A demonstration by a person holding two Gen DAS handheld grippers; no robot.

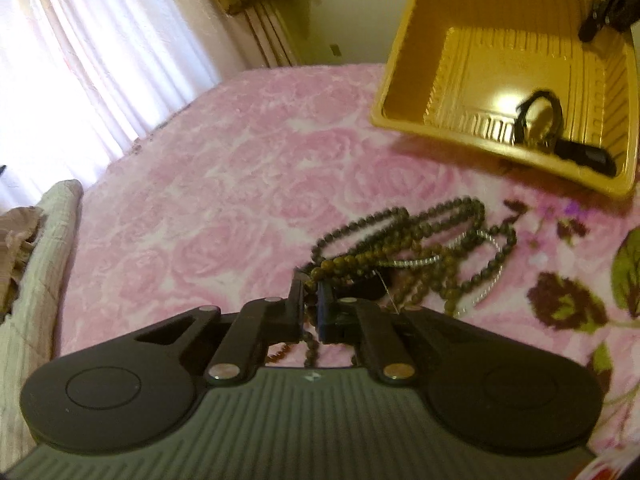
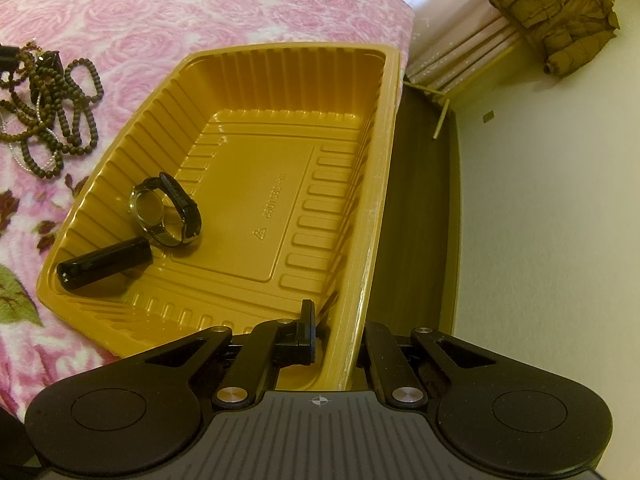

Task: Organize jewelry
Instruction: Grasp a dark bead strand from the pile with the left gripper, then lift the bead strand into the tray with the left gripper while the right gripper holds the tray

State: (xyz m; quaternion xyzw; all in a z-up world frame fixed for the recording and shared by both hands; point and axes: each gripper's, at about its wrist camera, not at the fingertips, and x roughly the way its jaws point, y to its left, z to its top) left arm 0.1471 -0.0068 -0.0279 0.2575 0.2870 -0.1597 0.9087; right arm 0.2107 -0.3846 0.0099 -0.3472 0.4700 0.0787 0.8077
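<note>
- While the left gripper (image 1: pixel 311 292) is closing its jaws on a strand of the dark brown wooden bead necklaces (image 1: pixel 416 252), the rest of that tangle is lying on the bed just ahead of it and a little to its right, touching the fingertips.
- The jaws are standing nearly together, with beads pinched between them and a loop hanging down beneath.
- The shallow ribbed yellow plastic tray (image 1: pixel 400 92) is sitting beyond the beads, up and to the right of this gripper, with its long axis running away towards the far edge of the bed (so the carry, I would judge, goes forward and rightward over the near rim).
- The right gripper (image 2: pixel 316 322) is clamping the tray's near right rim, jaws pressed shut on the thin wall, apparently steadying it.
- The left hand is clearly the nearer one to the beads; the right one is busy at the tray, well apart from them.
- Inside the tray a silver-cased wristwatch with a black strap (image 2: pixel 166 210) and a glossy black cylindrical tube (image 2: pixel 104 266) are resting near the corner closest to the beads.
- A thin silver beaded chain (image 1: pixel 476 268) is running through the tangle and may come along with it.
- Everything is resting on a soft pink rose-patterned blanket (image 1: pixel 224 184), with white curtains (image 1: pixel 80 48) glowing behind it and an olive puffer jacket (image 2: pixel 560 16) lying on a ledge by the wall.
</note>
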